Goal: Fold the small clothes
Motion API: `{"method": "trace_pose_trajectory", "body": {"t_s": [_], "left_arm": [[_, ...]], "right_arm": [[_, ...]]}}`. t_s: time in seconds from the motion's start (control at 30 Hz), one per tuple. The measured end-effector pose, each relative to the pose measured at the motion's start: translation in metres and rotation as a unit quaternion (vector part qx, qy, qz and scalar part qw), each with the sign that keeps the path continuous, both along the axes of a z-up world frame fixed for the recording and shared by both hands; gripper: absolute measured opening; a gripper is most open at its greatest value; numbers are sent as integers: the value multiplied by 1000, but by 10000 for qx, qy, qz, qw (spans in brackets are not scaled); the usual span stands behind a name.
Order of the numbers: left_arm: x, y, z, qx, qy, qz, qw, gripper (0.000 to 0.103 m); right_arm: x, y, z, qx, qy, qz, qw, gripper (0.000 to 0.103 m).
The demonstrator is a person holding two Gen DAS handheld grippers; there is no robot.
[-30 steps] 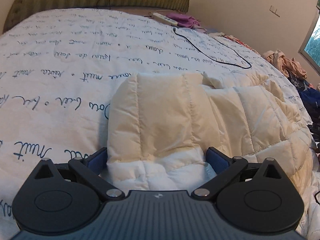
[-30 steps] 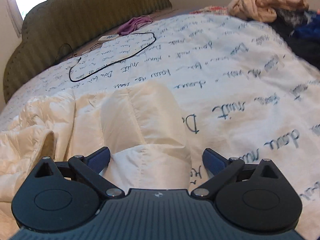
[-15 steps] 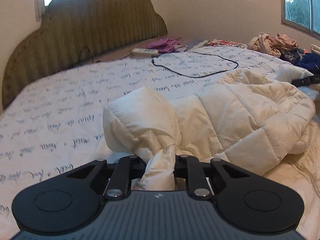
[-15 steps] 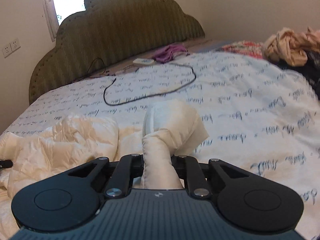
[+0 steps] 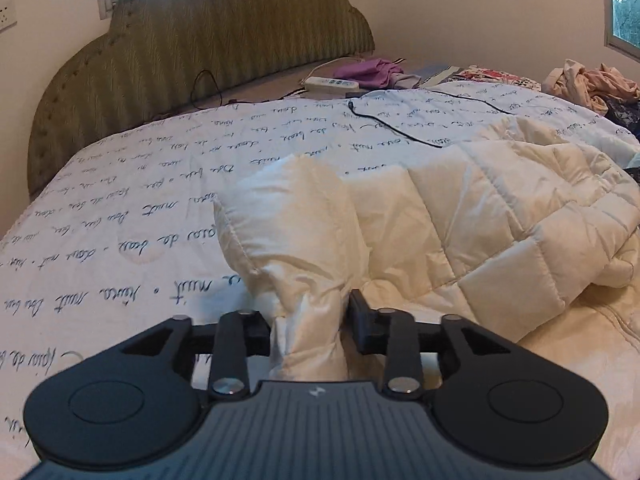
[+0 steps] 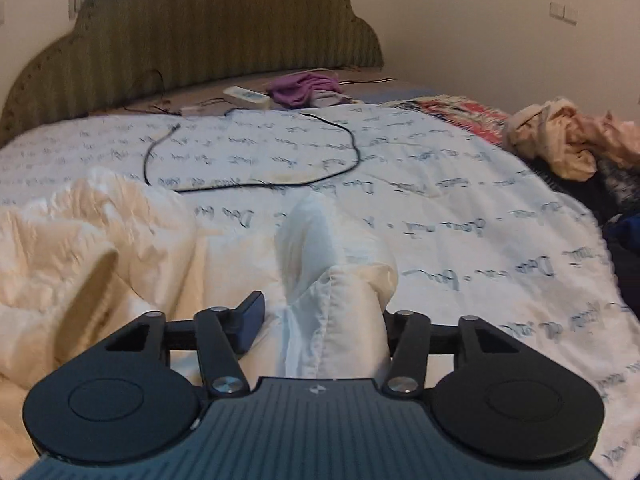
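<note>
The left gripper [image 5: 308,322] is clamped on one corner of the cream quilted jacket [image 5: 480,216]; the right gripper [image 6: 320,320] pinches another; the jacket's bulk stretches between them across the bed [image 5: 140,200].

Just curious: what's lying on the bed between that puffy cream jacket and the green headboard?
In both views, a black cable loops across the script-printed bedspread between jacket and headboard; farther back lie a white power strip and purple cloth.

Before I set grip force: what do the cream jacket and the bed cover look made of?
Cream jacket: quilted, puffy, thin woven shell with faint sheen, probably synthetic; it bunches where the left tongs pinch it.
Bed cover: matte, flat printed fabric, likely cotton; not certain.
</note>
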State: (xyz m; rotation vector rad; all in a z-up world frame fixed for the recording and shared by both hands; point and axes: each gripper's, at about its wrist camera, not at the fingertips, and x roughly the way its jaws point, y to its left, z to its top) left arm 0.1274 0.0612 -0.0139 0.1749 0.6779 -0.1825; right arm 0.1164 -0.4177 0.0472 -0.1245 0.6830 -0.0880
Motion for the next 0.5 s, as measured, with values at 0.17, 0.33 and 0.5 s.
{"method": "trace_pose_trajectory", "body": {"t_s": [0.17, 0.33, 0.5], "left_arm": [[-63, 5, 21, 192, -434, -158, 9987, 82], [-132, -10, 36, 219, -496, -952, 9940, 83], [-194, -26, 47, 319, -795, -1543, 9843, 85]], "right_arm": [[-85, 12, 19, 211, -375, 451, 9981, 86], [-168, 41, 31, 483, -167, 1607, 9857, 90], [-249, 73, 51, 209, -578, 2034, 9772, 97]]}}
